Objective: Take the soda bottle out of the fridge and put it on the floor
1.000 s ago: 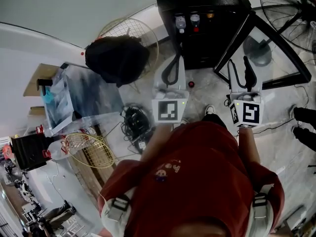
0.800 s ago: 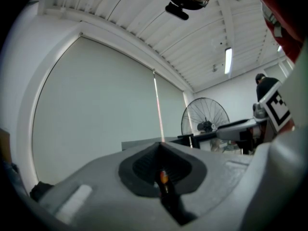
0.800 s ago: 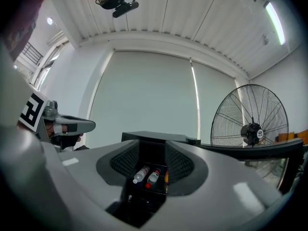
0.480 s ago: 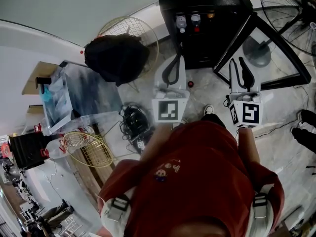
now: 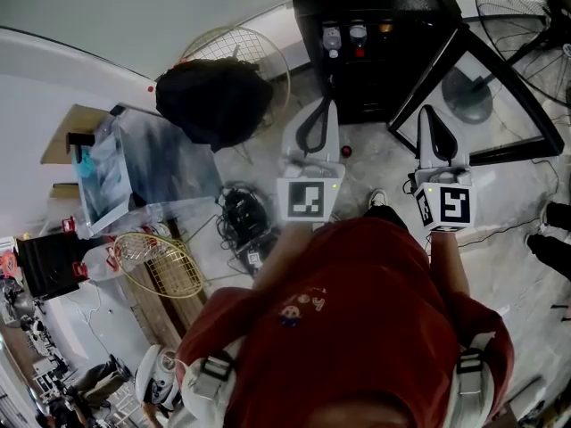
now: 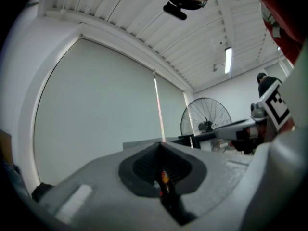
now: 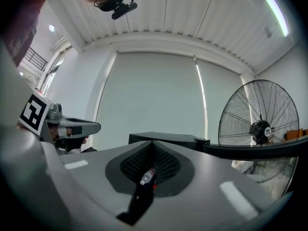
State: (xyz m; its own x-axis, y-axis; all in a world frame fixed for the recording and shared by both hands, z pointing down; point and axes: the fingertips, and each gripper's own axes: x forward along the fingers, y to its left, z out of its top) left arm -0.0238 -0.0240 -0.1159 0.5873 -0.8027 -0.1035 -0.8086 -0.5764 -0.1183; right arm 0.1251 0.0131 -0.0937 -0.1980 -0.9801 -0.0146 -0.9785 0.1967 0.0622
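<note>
Your right gripper (image 5: 428,119) has closed its jaws since a second ago; they were spread then, and now the two black fingers (image 7: 137,167) lie flat together with nothing between them. Both grippers also sit a touch nearer the fridge (image 5: 375,7) than before. That black fridge stands straight ahead of you, and its glass door (image 5: 477,92) hangs open to the fridge's right, with your right gripper just in front of the door's hinge side. Left of the fridge, a black bag (image 5: 214,101) slumps on the floor against a round wire grille (image 5: 234,47). Right of the fridge, past the open door, stands a fan (image 5: 522,7). Your left gripper (image 5: 327,105) points at the fridge's open front, its jaws narrowed until the tips meet, holding nothing. Three bottles (image 5: 358,34) stand in a row on a shelf inside the fridge, beyond both grippers; the soda bottle is among them, though which one cannot be told from here. On the floor just in front of the fridge lies a small red thing (image 5: 346,151), between your two grippers.
</note>
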